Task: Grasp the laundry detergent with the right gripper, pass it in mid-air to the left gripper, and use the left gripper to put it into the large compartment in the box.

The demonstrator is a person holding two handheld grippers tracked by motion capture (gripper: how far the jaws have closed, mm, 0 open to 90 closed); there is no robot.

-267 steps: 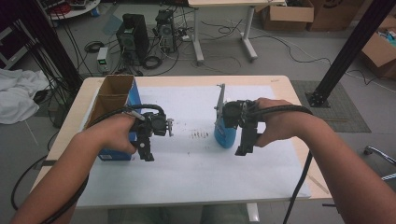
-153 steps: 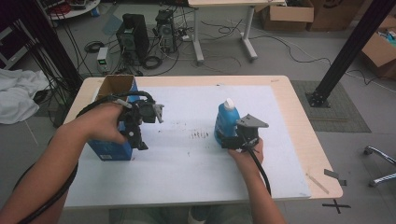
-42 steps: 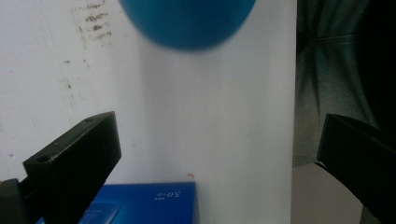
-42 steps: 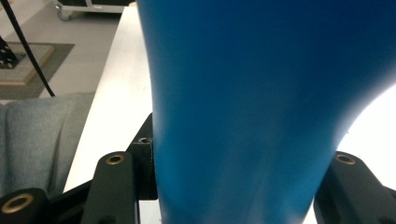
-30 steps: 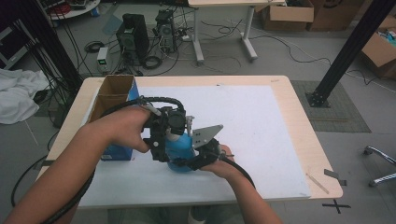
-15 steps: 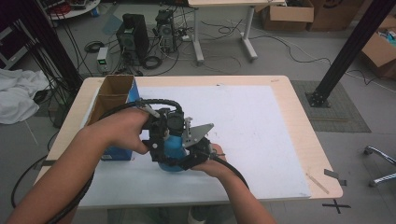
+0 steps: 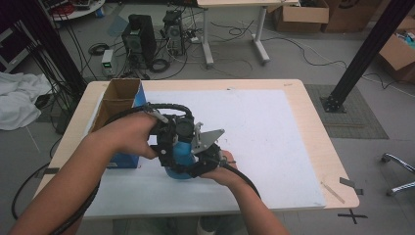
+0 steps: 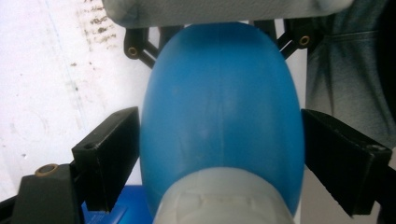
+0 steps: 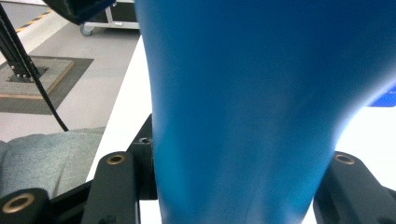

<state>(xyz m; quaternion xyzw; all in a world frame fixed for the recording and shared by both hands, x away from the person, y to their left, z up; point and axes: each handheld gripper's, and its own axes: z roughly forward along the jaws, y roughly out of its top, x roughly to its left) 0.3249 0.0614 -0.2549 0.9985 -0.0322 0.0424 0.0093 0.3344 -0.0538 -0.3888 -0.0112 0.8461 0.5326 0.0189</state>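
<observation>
A blue bottle (image 7: 180, 152) with a white cap stands on the white mat (image 7: 264, 122), just right of the cardboard box. My right gripper (image 7: 196, 167) clamps its lower body from the near side; in the right gripper view the blue body (image 9: 247, 93) fills the gap between the jaws of that gripper (image 9: 233, 186). My left gripper (image 7: 175, 147) comes down over the top. In the left gripper view its black fingers (image 8: 109, 154) lie against both sides of the bottle (image 8: 222, 107), with the cap close to the camera.
An open cardboard box (image 7: 117, 100) with a blue side stands at the mat's left edge, touching distance from the left hand. The wooden table edge (image 7: 318, 147) runs along the right. Cables, computers and boxes lie on the floor beyond the table.
Over the last second both grippers and the bottle shifted slightly left and toward the near edge. Earlier, the right gripper carried the bottle from the mat's right side over to the left gripper.
</observation>
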